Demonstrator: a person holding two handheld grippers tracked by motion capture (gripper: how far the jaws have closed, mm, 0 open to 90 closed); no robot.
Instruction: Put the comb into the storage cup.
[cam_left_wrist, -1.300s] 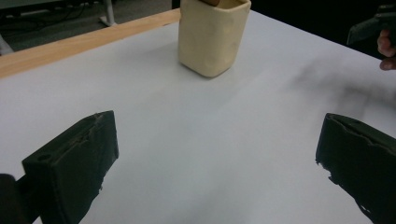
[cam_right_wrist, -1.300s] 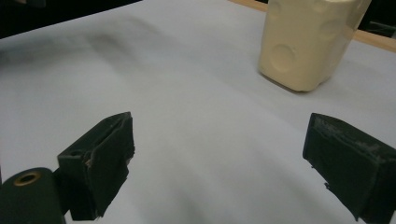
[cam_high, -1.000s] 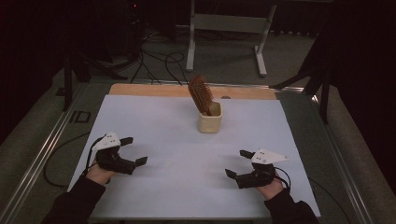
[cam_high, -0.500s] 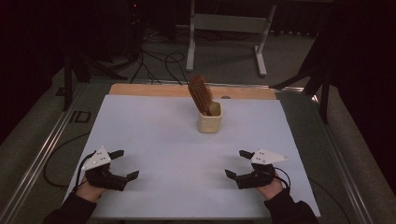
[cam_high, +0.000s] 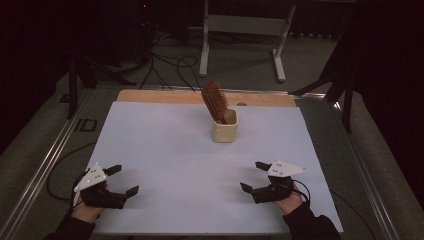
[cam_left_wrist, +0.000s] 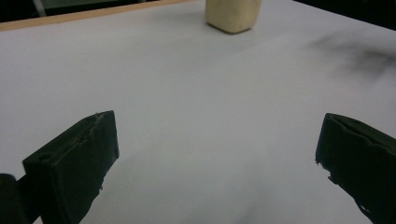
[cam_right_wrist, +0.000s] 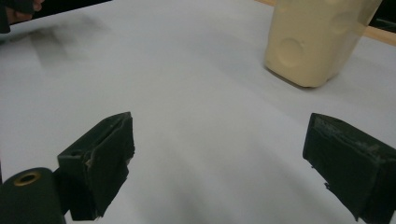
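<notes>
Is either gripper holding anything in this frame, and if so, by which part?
Nothing is held. The left gripper and the right gripper both have their jaws wide apart over the bare white table.

I am in what looks like a lab or a recording studio, not a home. My table (cam_high: 150, 145) is covered with a plain white sheet and has a wooden strip (cam_high: 165, 96) along its far edge and metal rails (cam_high: 47, 165) down its sides. Black cables (cam_high: 167, 65) lie loose on the grey carpeted floor beyond it, beside the white legs of a metal stand (cam_high: 242, 30). Dark tripod-like legs (cam_high: 345, 85) stand at the right, and the surroundings are dim and black.
</notes>
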